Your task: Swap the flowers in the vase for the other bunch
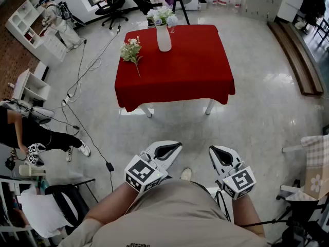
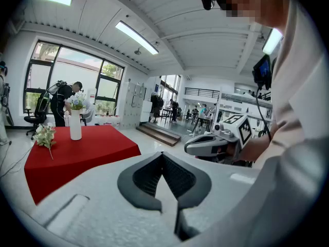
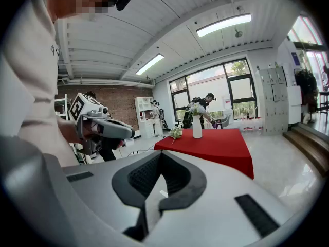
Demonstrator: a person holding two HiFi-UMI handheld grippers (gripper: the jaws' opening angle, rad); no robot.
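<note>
Nothing is swapped yet: flowers (image 1: 163, 16) fill the vase (image 1: 164, 39), the other bunch (image 1: 131, 49) lies at the table's (image 1: 195, 71) left edge, and the left tongs (image 1: 175, 147) and right tongs (image 1: 214, 151) are closed, empty.

Glossy pale floor (image 1: 267, 112), white shelving (image 1: 25, 89), tall windows (image 2: 49, 71), ceiling strip lights (image 2: 136, 37), brick wall (image 3: 121, 104).

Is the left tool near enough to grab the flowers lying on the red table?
Probably not yet. The left tool is held shut near the person's body, and floor lies between it and the red table with the loose flowers. Nothing blocks the way; walking closer should do.
</note>
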